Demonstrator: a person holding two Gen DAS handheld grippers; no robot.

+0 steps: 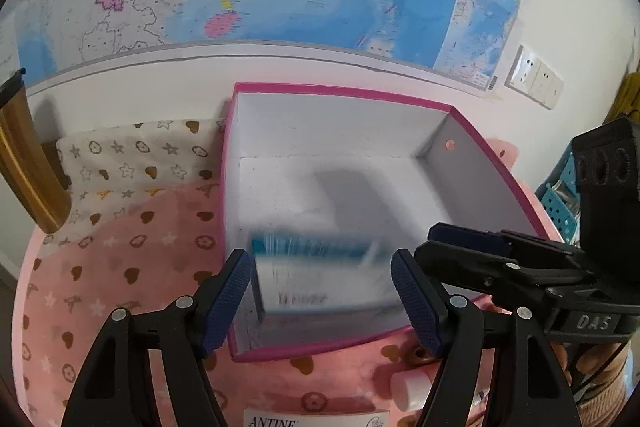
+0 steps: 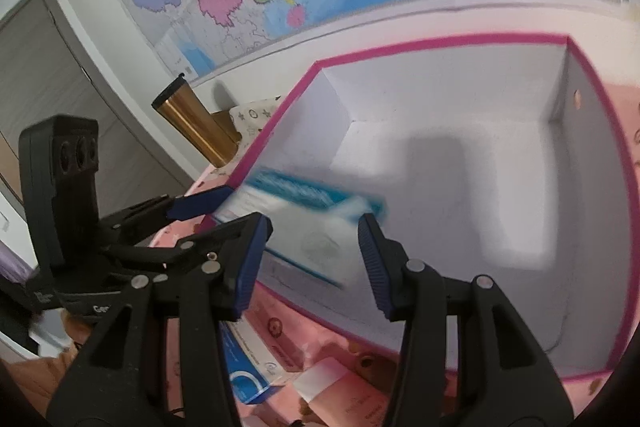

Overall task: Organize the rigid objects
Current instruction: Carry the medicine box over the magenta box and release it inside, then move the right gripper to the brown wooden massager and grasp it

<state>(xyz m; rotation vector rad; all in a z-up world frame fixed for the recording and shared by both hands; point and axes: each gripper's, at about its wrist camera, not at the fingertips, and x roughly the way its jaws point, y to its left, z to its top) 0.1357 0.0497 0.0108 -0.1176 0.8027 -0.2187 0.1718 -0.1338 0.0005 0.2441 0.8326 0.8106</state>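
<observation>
A pink-rimmed storage box [image 1: 472, 131] with white inside stands on a pink patterned blanket [image 1: 132, 259]; it also shows in the right wrist view [image 2: 600, 131]. A white and blue carton [image 1: 320, 275], motion-blurred, is in the box's near-left corner and seems to be falling; it shows in the right wrist view [image 2: 308, 223] too. My left gripper [image 1: 322, 301] is open over the box's front rim, jaws either side of the carton without touching. My right gripper [image 2: 310, 263] is open just above the carton and appears in the left wrist view [image 1: 472, 247] at the right.
Other small cartons lie on the blanket in front of the box: a white "ANTINE" one [image 1: 316, 418], a blue and white one [image 2: 248, 375], a pinkish one [image 2: 340, 391]. A gold cylinder [image 1: 24, 163] stands at the left. A map wall is behind. A blue basket [image 1: 560, 211] is right.
</observation>
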